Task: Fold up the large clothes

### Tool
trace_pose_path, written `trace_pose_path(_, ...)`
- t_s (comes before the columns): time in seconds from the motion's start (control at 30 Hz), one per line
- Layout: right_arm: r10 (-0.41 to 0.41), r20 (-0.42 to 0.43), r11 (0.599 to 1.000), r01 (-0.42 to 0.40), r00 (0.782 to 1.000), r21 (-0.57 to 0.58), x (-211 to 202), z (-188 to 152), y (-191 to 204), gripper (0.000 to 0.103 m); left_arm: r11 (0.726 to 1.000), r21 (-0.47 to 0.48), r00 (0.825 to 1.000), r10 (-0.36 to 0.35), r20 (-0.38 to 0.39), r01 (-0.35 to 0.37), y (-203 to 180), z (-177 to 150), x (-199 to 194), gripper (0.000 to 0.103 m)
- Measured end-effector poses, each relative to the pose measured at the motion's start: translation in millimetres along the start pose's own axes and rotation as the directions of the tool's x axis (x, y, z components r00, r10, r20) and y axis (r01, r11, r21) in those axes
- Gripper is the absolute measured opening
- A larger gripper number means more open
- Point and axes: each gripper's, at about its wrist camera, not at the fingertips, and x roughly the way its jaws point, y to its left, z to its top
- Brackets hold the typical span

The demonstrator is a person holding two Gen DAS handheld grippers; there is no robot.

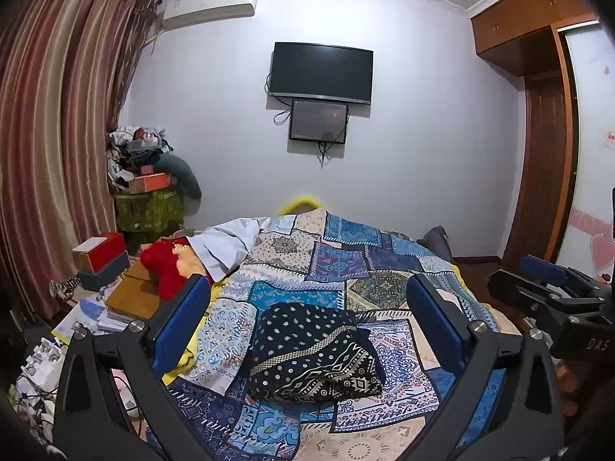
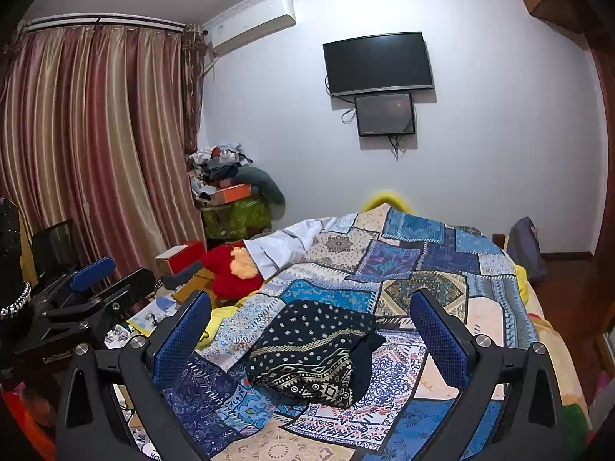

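On top of the bed, the dark patterned garment (image 1: 317, 353) lies as a compact folded bundle, resting on the blue patchwork bedspread (image 1: 346, 261) roughly mid-bed. Same bundle in right wrist view (image 2: 311, 353), one dark flap sticking out on its right side, so the fold looks a bit loose there.

Left gripper (image 1: 307, 330) hangs above the near edge of the bed, jaws spread wide, nothing between them. Right gripper (image 2: 311, 334) likewise, jaws wide apart, holding nothing. Neither touches the garment; both frame it from above and behind. Right gripper also shows at the right edge of the left view, left gripper at the left edge of the right view, so the two sit side by side.

Progress judgement: this garment looks essentially folded, several layers stacked, no sleeves or long panels spread out. What may be left is tidying the stray flap or moving the bundle aside. A white cloth (image 1: 226, 242) lies crumpled at the far left of the bed near a red plush toy (image 1: 165, 269); can't tell if it is next to fold. Clutter of boxes (image 1: 102, 259) sits beside the bed on the left, not part of the task.
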Motion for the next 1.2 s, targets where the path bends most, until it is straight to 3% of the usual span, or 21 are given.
trace_pose_path(1.2,0.011,-0.008,1.000,-0.011,1.000,-0.002,7,-5,12,0.103,1.000,-0.010,1.000,-0.013,-0.006,0.012,-2,3,3,0.103)
